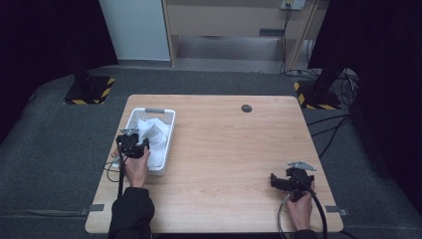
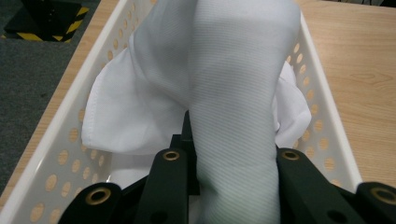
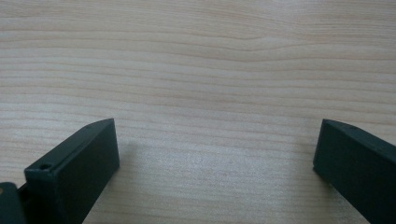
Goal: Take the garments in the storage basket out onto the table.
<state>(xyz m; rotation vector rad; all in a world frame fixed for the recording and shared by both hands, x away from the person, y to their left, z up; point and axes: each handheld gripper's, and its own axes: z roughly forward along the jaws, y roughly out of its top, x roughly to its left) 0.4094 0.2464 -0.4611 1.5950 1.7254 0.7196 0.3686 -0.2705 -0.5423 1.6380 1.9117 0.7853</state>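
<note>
Left gripper (image 2: 233, 186): I am pinching white cloth (image 2: 224, 93) between fingers, lifting from perforated white basket (image 2: 322, 126) beyond fingertips. Right gripper (image 3: 215, 154): I am idling, fingers wide over wooden table (image 3: 210, 70).

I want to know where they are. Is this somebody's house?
Probably not: it looks like a lab or test room. A bare light wooden table stands on grey carpet, with black stands on yellow-striped bases, dark curtains and loose cables around it.

A lab: black curtains (image 1: 45, 40); hazard-striped stand bases (image 1: 89, 90) (cables (image 1: 328, 130) trailing on carpet).
</note>
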